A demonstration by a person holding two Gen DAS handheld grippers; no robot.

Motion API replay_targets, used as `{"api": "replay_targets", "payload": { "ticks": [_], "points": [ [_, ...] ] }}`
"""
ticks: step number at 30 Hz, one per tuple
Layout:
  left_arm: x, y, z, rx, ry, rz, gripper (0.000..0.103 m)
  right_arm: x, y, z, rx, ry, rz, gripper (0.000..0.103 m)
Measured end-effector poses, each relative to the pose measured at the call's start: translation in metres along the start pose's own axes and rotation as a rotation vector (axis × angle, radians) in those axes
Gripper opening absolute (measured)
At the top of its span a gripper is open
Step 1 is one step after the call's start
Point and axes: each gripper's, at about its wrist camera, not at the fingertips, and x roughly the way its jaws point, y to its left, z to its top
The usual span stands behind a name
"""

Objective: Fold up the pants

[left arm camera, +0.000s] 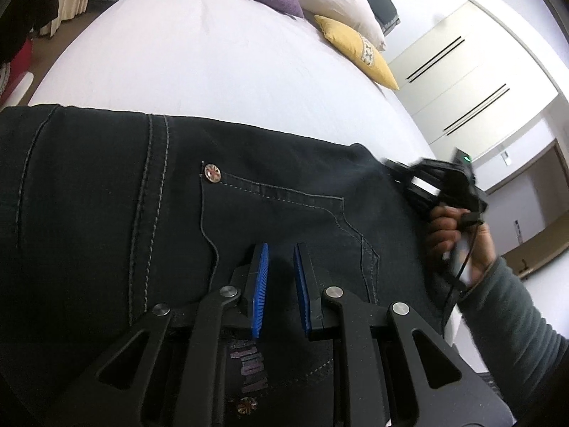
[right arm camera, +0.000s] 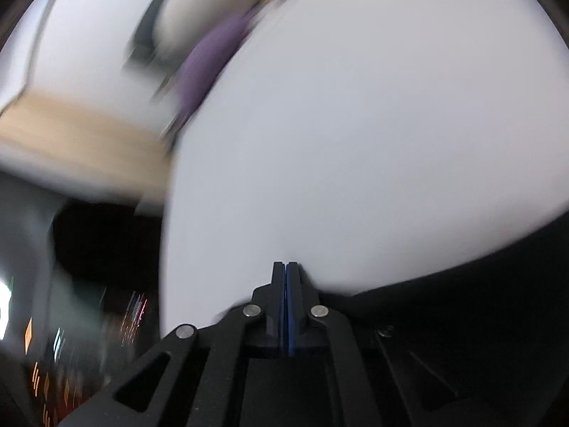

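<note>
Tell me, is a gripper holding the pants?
Left gripper is open over the pants, holding nothing. Right gripper is shut; whether it pinches fabric cannot be told.

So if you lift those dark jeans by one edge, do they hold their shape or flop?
The jeans would likely droop: they lie flat on the bed. The thick seams and rivet suggest some weight. The denim looks matte, so probably not slippery.

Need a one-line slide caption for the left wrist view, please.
Open left claw hovers over dark pants on a white bed, right claw at their edge.
</note>
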Motion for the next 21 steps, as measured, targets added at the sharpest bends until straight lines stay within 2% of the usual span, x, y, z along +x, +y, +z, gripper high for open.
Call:
{"api": "replay_targets", "payload": {
  "ticks": [1, 2, 4, 5, 6, 8, 11, 13, 15, 16, 19, 20, 21],
  "points": [
    [0.001, -0.002, -0.001, 0.006, -0.005, 0.003, 0.016, -0.015, -0.001, 0.000, -0.009, -0.027, -0.006, 0.010],
    [0.002, -0.003, -0.002, 0.011, -0.009, 0.006, 0.016, -0.031, 0.006, -0.007, -0.042, -0.035, 0.031, 0.013],
    [0.003, -0.004, -0.003, 0.013, -0.012, 0.011, 0.016, -0.040, 0.020, -0.027, -0.086, 0.023, 0.155, 0.027],
    [0.003, -0.005, -0.003, 0.014, -0.011, 0.015, 0.016, -0.041, 0.026, -0.038, -0.113, 0.064, 0.202, 0.045],
    [0.003, -0.006, -0.003, 0.017, -0.010, 0.021, 0.016, -0.039, 0.032, -0.055, -0.151, 0.101, 0.225, 0.052],
    [0.005, -0.011, -0.003, 0.022, -0.006, 0.032, 0.016, -0.035, 0.020, -0.078, -0.190, 0.138, 0.183, 0.051],
    [0.005, -0.017, -0.002, 0.030, 0.001, 0.056, 0.016, -0.055, -0.039, -0.073, -0.019, 0.086, 0.179, 0.008],
    [0.006, -0.018, -0.002, 0.037, 0.002, 0.071, 0.016, -0.084, -0.070, -0.065, 0.057, -0.007, 0.176, 0.007],
    [0.007, -0.020, -0.002, 0.043, 0.002, 0.084, 0.016, -0.124, -0.101, -0.055, 0.080, -0.116, 0.099, 0.006],
    [0.012, -0.024, 0.001, 0.043, 0.003, 0.088, 0.016, -0.145, -0.119, -0.052, 0.103, -0.163, 0.057, 0.001],
    [0.013, -0.027, 0.002, 0.042, 0.007, 0.102, 0.016, -0.208, -0.179, -0.030, 0.240, -0.316, -0.036, 0.000],
    [0.013, -0.028, 0.002, 0.045, 0.007, 0.108, 0.016, -0.232, -0.187, -0.030, 0.265, -0.371, -0.080, 0.001],
    [0.013, -0.027, 0.000, 0.046, 0.005, 0.110, 0.016, -0.263, -0.203, -0.034, 0.305, -0.438, -0.074, 0.010]
  ]
}}
